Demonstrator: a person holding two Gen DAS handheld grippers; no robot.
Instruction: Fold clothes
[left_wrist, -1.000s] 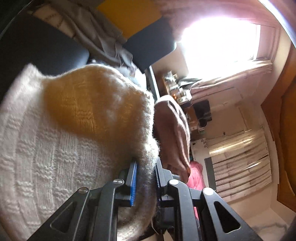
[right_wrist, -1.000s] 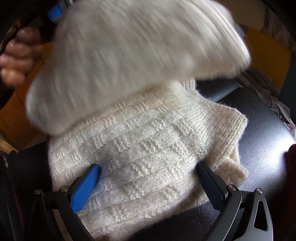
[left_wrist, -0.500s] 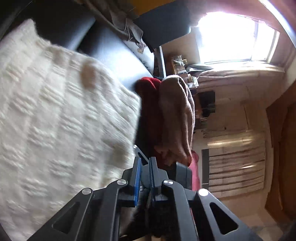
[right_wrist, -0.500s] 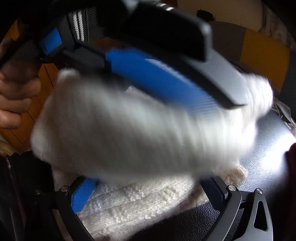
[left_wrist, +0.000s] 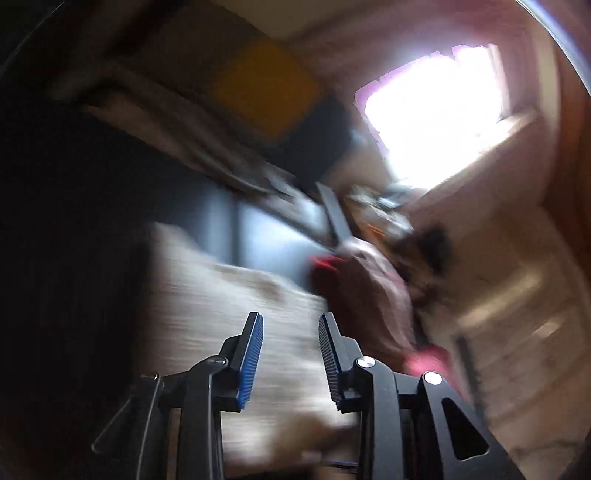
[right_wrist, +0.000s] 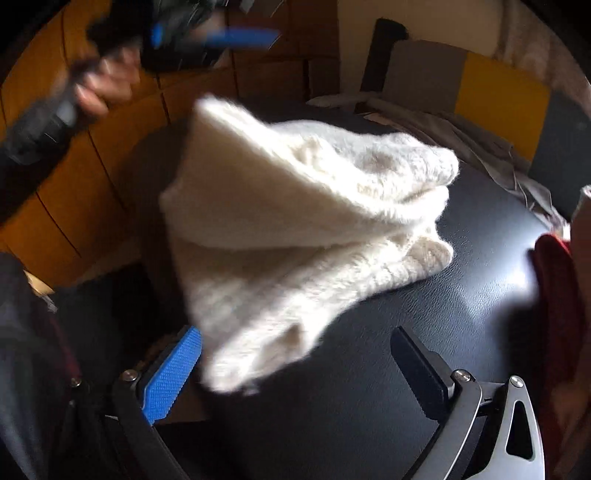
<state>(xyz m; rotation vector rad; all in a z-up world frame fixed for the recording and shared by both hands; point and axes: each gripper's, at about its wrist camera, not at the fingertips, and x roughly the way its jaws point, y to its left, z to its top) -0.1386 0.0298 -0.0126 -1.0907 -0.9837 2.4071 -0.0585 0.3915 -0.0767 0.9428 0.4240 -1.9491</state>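
Observation:
A cream knit sweater (right_wrist: 295, 206) lies folded over itself on a black leather surface (right_wrist: 443, 314). My right gripper (right_wrist: 295, 332) stands wide open at the sweater's near edge, its blue pad (right_wrist: 173, 373) beside the cloth without pressing on it. In the right wrist view my left gripper (right_wrist: 221, 37) is a blur at the top left, held by a hand (right_wrist: 103, 81) well above the sweater. In the blurred left wrist view the left gripper (left_wrist: 290, 317) has its jaws opening with nothing between them, the sweater (left_wrist: 221, 295) lying beyond.
A red garment (right_wrist: 554, 295) and a brown one (left_wrist: 376, 295) hang at the right of the surface. Grey cloth (right_wrist: 461, 133) and a yellow cushion (right_wrist: 498, 92) lie at the back. Wooden panels (right_wrist: 92, 184) stand to the left, a bright window (left_wrist: 432, 110) beyond.
My left gripper carried the sweater's edge over, let go of it and pulled away upward. The sweater now lies folded. My right gripper backed off a little and stayed open.

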